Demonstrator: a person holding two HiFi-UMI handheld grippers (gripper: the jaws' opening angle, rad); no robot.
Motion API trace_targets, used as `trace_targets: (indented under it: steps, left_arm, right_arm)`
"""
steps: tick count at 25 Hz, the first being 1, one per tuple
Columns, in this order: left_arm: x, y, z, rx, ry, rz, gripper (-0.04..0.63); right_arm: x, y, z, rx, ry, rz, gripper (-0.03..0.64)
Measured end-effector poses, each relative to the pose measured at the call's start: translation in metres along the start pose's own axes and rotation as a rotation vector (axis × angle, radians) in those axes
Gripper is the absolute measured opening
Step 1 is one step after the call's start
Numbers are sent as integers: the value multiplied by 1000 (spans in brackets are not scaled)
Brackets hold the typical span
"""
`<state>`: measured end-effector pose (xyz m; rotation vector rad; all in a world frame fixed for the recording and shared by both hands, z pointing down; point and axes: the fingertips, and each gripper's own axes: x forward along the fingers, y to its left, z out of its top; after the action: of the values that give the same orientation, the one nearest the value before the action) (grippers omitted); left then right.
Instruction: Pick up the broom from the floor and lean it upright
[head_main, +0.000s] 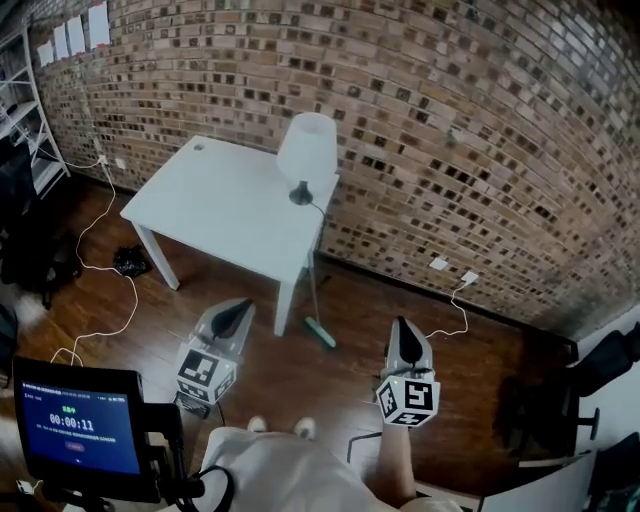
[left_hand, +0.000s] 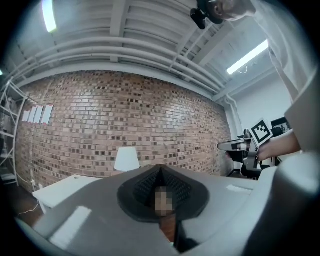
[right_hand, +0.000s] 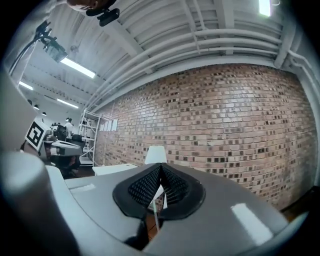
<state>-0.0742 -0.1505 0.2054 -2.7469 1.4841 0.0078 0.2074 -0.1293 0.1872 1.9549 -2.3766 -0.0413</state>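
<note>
The broom stands nearly upright, its thin pale handle (head_main: 314, 275) against the front corner of the white table (head_main: 215, 205) and its teal head (head_main: 321, 332) on the wood floor. My left gripper (head_main: 240, 306) hovers left of the broom head, apart from it, jaws shut with nothing in them. To the right of the broom my right gripper (head_main: 402, 326) is also shut and empty. The left gripper view shows its ribbed pads meeting at the left gripper (left_hand: 161, 170) tip. In the right gripper view the right gripper (right_hand: 161, 167) has its pads together.
A white lamp (head_main: 306, 150) stands on the table by the brick wall (head_main: 450, 130). White cables (head_main: 105, 270) trail over the floor at left. A screen (head_main: 78, 422) sits at the bottom left, a dark chair (head_main: 560, 400) at right, and metal shelving (head_main: 25, 120) at far left.
</note>
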Motion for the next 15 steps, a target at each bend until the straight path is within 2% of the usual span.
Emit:
trace_targets:
  steps: [9, 15]
  left_arm:
    - [0, -27, 7, 39, -33, -1, -2]
    - [-5, -16, 9, 54, -28, -11, -2]
  right_arm:
    - [-17, -9, -7, 14, -12, 5, 14]
    - [-24, 4, -14, 19, 6, -17, 14]
